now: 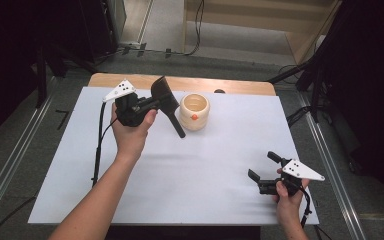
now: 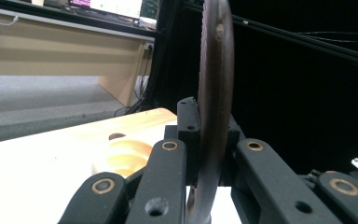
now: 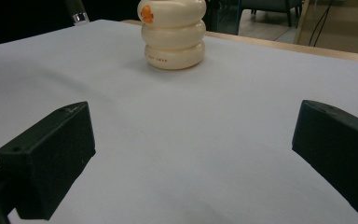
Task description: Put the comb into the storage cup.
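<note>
Grey carpeted floor surrounds the white-covered wooden table, a wooden bench beyond

Left gripper: black body, white three-cornered plate, black cable | right gripper: same build | my forearms: bare, no sleeves | links: brass-ringed pivots.

Spatula blade beyond top edge

I judge this a lab. My worktop sits between floor rails, with cables and black curtains around.
</note>
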Available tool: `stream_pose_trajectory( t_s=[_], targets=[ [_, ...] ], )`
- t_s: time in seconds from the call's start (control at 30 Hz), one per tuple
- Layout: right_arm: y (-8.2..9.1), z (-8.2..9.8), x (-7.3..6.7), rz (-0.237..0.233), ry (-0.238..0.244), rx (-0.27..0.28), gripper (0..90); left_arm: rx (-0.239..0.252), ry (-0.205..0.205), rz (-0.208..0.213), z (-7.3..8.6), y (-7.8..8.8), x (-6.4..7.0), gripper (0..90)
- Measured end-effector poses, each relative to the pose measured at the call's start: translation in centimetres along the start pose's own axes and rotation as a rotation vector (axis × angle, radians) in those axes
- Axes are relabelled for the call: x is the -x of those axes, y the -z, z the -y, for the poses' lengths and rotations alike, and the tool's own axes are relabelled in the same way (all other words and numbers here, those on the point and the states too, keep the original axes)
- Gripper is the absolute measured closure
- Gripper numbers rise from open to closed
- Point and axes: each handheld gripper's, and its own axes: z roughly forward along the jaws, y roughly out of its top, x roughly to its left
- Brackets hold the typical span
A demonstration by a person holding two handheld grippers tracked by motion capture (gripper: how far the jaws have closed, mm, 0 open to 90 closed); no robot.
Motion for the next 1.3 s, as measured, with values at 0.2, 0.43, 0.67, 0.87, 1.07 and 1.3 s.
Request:
stream_pose_trajectory(
  t_s=[0.2, 0.43, 0.67, 0.87, 1.07, 1.3],
  targets=[
    [-0.1, 0.1, -0.1, 0.001, 0.003, 0.002, 0.0, 0.010, 0.000, 0.004, -0.7, -0.5, -0.3, 85.1],
    [-0.1, 0.1, 0.0, 0.002, 0.003, 0.002, 0.0, 0.019, 0.002, 0.008, -1.5, -1.0, -0.8, 85.1],
    [-0.2, 0.1, -0.1, 0.003, 0.010, -0.001, 0.0, 0.032, 0.010, 0.009, -2.0, -1.3, -1.2, 85.1],
    [-0.2, 0.2, -0.2, 0.002, 0.008, -0.002, 0.0, 0.032, 0.017, 0.003, -2.3, -1.5, -1.5, 85.1],
    [-0.1, 0.2, -0.1, -0.003, 0.002, 0.003, 0.0, 0.039, 0.019, -0.001, -2.9, -1.8, -1.8, 85.1],
    [-0.2, 0.2, -0.2, -0.002, 0.005, 0.000, 0.0, 0.036, 0.009, 0.001, -3.1, -2.7, -2.1, 85.1]
  ],
)
